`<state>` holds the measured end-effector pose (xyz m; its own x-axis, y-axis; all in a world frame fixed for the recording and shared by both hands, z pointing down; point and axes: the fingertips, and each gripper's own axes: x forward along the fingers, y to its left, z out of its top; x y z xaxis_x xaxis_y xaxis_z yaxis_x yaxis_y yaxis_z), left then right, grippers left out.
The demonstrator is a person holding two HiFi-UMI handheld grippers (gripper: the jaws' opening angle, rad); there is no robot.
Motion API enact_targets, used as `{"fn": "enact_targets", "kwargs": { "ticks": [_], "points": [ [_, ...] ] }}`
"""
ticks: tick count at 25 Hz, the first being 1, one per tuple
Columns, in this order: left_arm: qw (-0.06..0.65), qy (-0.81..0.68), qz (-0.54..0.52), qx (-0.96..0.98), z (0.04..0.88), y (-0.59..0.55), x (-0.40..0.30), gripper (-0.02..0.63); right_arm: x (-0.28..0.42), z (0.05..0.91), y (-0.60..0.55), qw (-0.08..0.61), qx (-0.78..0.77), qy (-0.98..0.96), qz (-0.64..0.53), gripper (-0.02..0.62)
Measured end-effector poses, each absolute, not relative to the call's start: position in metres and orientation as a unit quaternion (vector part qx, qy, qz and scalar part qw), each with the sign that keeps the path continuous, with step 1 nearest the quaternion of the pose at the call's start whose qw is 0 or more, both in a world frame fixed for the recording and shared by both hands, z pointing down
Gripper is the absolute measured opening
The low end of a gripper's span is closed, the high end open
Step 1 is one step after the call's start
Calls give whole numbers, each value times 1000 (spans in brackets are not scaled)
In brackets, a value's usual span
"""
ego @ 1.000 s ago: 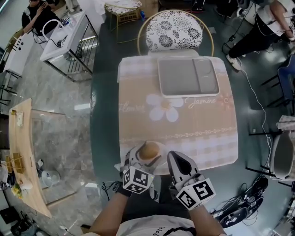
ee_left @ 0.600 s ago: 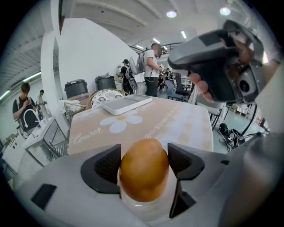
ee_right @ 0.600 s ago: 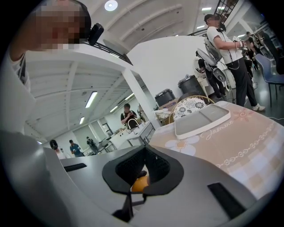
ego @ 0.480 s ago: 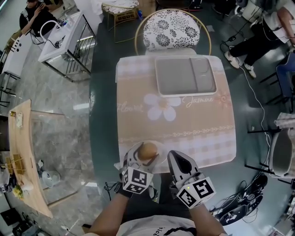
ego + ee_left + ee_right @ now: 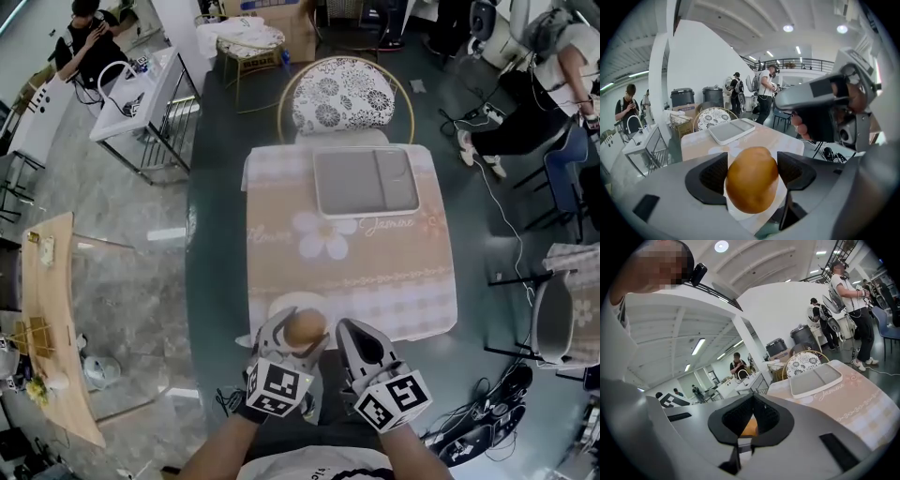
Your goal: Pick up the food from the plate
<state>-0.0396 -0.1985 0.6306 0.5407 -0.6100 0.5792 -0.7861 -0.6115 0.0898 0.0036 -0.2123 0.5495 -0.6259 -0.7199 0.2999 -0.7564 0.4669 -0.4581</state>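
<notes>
Head view: smooth, rounded golden-brown bun (image 5: 305, 328) pinched in left gripper (image 5: 302, 337), over white plate (image 5: 277, 307) at table's 6 o'clock. Grey rectangular tray (image 5: 366, 181) at 12, on checked floral cloth (image 5: 352, 267).
Left gripper view: textured black pads (image 5: 712, 176) squeeze bun's sides.
Right gripper view: right gripper (image 5: 753, 401) jaws pressed together; white hall beyond.

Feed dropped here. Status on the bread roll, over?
Left hand-held gripper shut on bread roll. Right hand-held gripper shut, empty. Roll over white plate. Nothing blocking.

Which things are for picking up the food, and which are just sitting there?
For the job: the bun, held in the left gripper; the white plate below it.
Just sitting about: the grey tray, the flowery chair, the shut right gripper.
</notes>
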Motion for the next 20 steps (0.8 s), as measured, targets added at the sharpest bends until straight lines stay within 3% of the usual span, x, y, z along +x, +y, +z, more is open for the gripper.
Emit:
{"fn": "enact_targets", "kwargs": {
  "ticks": [20],
  "points": [
    [108,-415,209,879,451,-150,-37,328,9,411,-183,-1,424,-880,215,12]
  ]
}}
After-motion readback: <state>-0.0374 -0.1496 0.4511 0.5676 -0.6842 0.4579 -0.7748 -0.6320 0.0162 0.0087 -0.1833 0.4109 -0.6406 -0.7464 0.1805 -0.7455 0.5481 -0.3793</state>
